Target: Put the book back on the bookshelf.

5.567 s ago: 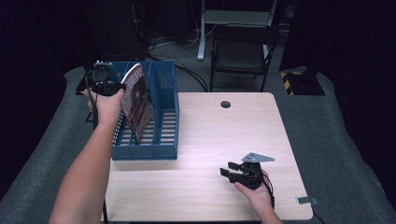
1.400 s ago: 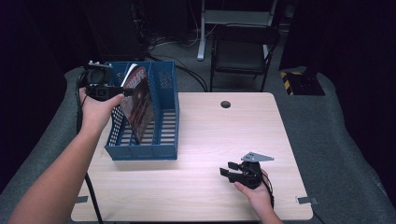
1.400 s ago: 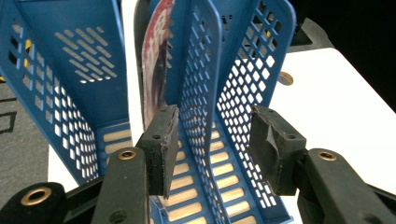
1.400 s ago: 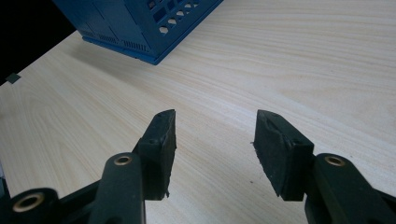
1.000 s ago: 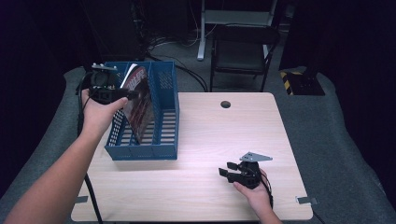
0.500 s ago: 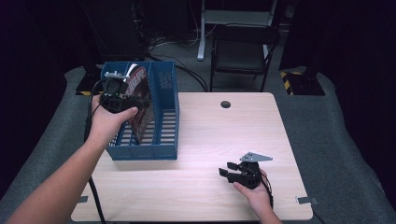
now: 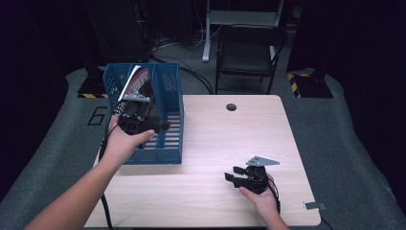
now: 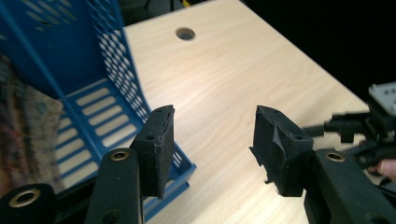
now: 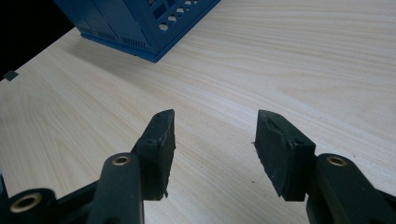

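Since the earlier frames we see the left gripper (image 7: 160, 125) come in from the far left corner of the blue rack (image 7: 167, 154), where it hovered by the magazine (image 7: 139, 82), to a spot above the rack's near half, turned to aim right across the table (image 7: 215, 143). The magazine now stands free in the rack's far left part, leaning, its cover reddish and dark with a white edge. The right gripper (image 7: 234, 178) and its hand (image 7: 261, 201) stay where they were, low at the near right of the table. In the left gripper view we find the jaws wide apart with nothing between them, the left jaw over the rack's slotted floor and perforated wall, the right jaw over bare wood; the right gripper (image 8: 345, 128) shows blurred at the right edge, and the magazine (image 8: 25, 126) is a soft, cut-off patch at the left whose print we cannot read. In the right gripper view the jaws also stand wide and empty above the wood, with the rack's near corner (image 9: 140, 28) cut off at the top. A round hole (image 7: 231, 107) sits near the table's far edge.
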A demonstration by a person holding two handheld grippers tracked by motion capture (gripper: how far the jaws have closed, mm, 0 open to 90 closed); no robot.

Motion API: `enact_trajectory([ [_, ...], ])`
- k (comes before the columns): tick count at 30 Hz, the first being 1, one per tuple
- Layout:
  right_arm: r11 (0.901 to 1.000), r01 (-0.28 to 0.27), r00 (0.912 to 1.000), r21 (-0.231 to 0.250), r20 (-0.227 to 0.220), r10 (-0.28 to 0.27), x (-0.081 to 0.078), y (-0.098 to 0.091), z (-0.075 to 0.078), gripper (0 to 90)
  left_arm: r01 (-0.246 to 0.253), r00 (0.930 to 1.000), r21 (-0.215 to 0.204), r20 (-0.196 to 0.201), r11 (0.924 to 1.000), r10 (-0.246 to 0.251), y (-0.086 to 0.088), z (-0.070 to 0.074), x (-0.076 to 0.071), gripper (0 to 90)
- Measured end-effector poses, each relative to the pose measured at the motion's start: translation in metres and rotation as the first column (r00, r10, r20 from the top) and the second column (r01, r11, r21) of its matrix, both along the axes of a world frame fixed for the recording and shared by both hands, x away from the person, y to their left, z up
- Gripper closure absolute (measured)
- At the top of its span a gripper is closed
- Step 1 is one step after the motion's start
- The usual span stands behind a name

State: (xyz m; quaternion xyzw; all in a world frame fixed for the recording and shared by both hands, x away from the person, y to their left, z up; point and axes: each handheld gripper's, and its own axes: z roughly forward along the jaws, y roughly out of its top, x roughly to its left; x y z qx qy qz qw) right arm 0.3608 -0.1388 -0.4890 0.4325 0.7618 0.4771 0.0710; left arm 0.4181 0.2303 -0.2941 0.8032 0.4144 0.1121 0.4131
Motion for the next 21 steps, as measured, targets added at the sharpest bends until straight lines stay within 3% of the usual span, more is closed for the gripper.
enact_trajectory([
  [7, 1.0000, -0.001, 1.0000, -0.003, 0.001, 0.001, 0.000, 0.001, 0.000, 47.5, 0.066, 0.9976, 0.028, 0.020, 0.9974, -0.066, -0.019, -0.016, -0.011, 48.4],
  [15, 1.0000, -0.001, 1.0000, 0.001, 0.002, 0.001, 0.000, 0.000, 0.000, 47.5, 0.116, 0.9933, 0.044, 0.001, 0.9923, -0.116, -0.035, -0.036, -0.021, 48.4],
  [21, 1.0000, 0.000, 1.0000, 0.005, 0.009, 0.000, 0.000, -0.001, 0.001, 47.5, 0.140, 0.9901, 0.013, -0.019, 0.9901, -0.139, -0.040, -0.056, -0.027, 48.6],
])
